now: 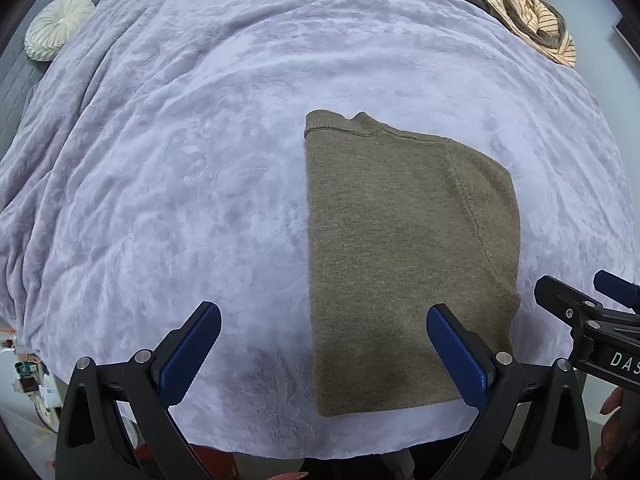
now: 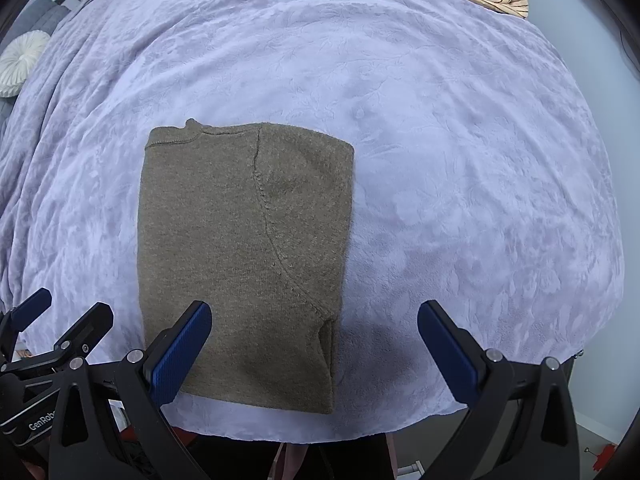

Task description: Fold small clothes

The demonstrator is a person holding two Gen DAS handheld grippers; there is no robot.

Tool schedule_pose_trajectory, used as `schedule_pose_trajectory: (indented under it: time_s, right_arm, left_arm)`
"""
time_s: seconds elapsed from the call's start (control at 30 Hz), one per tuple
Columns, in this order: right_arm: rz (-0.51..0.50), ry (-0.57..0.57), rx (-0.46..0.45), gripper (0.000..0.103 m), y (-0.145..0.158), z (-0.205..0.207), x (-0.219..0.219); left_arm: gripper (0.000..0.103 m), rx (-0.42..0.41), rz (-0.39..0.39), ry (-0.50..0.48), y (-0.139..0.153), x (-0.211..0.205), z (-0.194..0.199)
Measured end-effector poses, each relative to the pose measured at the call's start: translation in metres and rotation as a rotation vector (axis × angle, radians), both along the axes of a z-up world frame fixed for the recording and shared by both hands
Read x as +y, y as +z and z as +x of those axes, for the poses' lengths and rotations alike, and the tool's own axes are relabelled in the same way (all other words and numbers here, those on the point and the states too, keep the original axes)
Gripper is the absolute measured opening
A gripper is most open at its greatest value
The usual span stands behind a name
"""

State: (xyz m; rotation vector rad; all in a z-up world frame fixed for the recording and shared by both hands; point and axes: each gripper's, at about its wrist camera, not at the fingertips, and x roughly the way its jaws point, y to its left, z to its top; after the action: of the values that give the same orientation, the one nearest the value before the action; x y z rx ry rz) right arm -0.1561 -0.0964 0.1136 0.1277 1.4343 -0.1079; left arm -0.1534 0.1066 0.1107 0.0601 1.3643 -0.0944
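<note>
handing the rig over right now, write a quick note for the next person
Left gripper: open, empty, poised over the near left part of the brown sweater.
Right gripper: open, empty, poised over its near right edge.
The sweater lies folded into a narrow rectangle on the lilac blanket, neck end away from you.
Left: probably a final fold end to end. A pile of other clothes waits at the far right.

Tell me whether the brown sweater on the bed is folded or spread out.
Folded. The brown sweater lies as a narrow rectangle on the lavender blanket, with no sleeve sticking out and layered edges at its near right corner.
</note>
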Motion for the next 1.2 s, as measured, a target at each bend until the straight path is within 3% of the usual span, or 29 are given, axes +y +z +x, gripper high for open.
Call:
schedule_pose_trajectory:
  time_s: [1.2]
  right_arm:
    - [-0.002, 0.009, 0.004, 0.102, -0.0002, -0.0004, 0.0036]
  left_arm:
    - [0.103, -0.006, 0.008, 0.007, -0.0001, 0.0015, -0.0004]
